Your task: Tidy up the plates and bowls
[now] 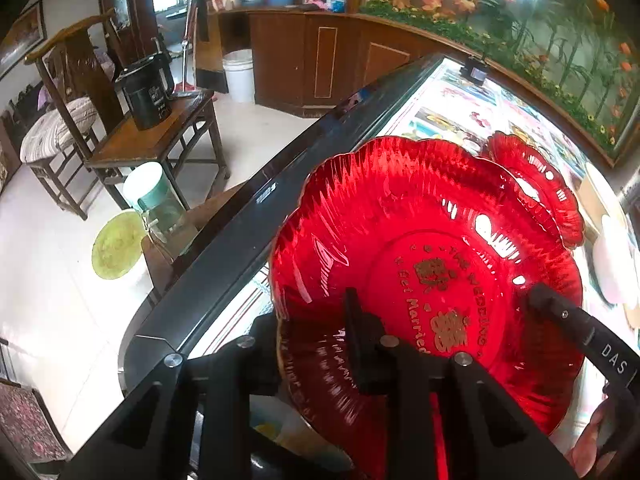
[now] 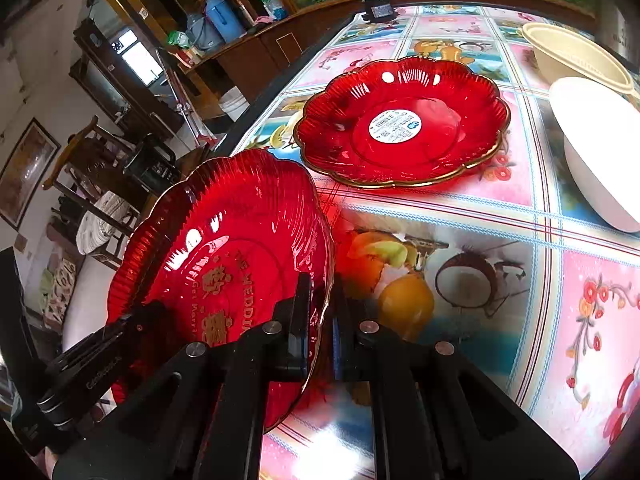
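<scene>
Status: stacking is not complete. One red scalloped plate with gold lettering (image 2: 224, 264) is held off the table (image 2: 460, 216), tilted steeply at the near left by the table's edge. A second red plate with a white label (image 2: 400, 120) lies flat further back, apart from the first. At the far right a white bowl (image 2: 596, 152) stands just in front of a cream bowl (image 2: 576, 56); whether they touch or nest cannot be told. Judgement: the held plate remains to be set on the labelled one, and the bowls may yet need gathering.

Right gripper (image 2: 320, 320): its tongs are pressed together on the plate's near right rim, one finger inside the dish, one behind it. It points steeply down toward the tabletop.

Left gripper (image 1: 316, 344): angled steeply down over the plate's left rim. One finger (image 1: 360, 336) lies on the inner face of the dish; the other is hidden behind the red glass. The tongs stand narrow about the rim, but a firm pinch cannot be confirmed. The right gripper's finger shows at the opposite edge in this view.

Both hands support one plate between them.
</scene>
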Demonstrator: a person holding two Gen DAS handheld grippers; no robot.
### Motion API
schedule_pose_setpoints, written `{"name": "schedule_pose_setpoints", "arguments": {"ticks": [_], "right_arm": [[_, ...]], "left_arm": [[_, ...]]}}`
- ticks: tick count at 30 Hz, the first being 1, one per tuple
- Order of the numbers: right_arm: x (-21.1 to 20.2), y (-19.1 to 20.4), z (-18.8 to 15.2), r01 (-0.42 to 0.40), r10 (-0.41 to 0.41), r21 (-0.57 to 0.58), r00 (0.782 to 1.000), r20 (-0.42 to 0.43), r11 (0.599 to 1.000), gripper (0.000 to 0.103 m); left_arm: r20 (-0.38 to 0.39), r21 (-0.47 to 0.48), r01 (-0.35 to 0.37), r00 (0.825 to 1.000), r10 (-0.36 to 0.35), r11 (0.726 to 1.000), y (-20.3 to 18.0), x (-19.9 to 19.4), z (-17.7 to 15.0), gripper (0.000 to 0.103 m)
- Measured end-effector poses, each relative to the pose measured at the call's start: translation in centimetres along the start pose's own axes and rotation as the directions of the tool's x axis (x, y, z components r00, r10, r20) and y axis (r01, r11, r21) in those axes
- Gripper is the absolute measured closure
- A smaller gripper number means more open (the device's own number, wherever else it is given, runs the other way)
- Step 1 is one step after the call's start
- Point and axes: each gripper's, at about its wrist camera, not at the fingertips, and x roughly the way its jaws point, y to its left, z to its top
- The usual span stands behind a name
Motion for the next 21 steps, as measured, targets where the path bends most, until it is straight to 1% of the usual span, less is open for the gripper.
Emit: {"name": "schedule_pose_setpoints", "arguments": {"ticks": [2,6,10,14,17,21], "right_arm": [[-0.1,-0.1,-0.1,-0.001,0.001,0.003,1.0,0.002,1.0,0.095],[-0.6,-0.5,-0.3,-0.008,0.008,0.016,1.0,0.005,1.0,0.095],[-0.9,-0.8,-0.6,-0.018,0.018,0.021,1.0,0.005,1.0,0.095],[-1.6,-0.9,-1.1,-0.026,0.026,0.017,1.0,0.008,1.0,0.095],[-2.4,-0.7,-1.6,-0.03,0.03,0.002,0.999,0.027,1.0,0.095],[-3.5,0.2,-2.5,-0.033,0.034,-0.028,0.999,0.042,0.999,0.095]], "left_arm": [[-0.002,0.001,0.012,1.0,-0.012,1.0,0.1,-0.1,-0.1,0.082],[-0.006,-0.012,0.077,0.997,-0.077,0.997,0.6,-0.4,-0.3,0.087],[-0.003,0.01,0.078,0.997,-0.078,0.997,0.3,-0.8,-0.9,0.088],[-0.009,0.011,0.121,0.993,-0.121,0.993,1.0,-1.5,-1.7,0.089],[-0.013,0.012,0.144,0.989,-0.144,0.989,1.4,-2.1,-2.4,0.089],[0.003,0.022,0.14,0.99,-0.14,0.99,2.0,-3.5,-3.1,0.089]]}}
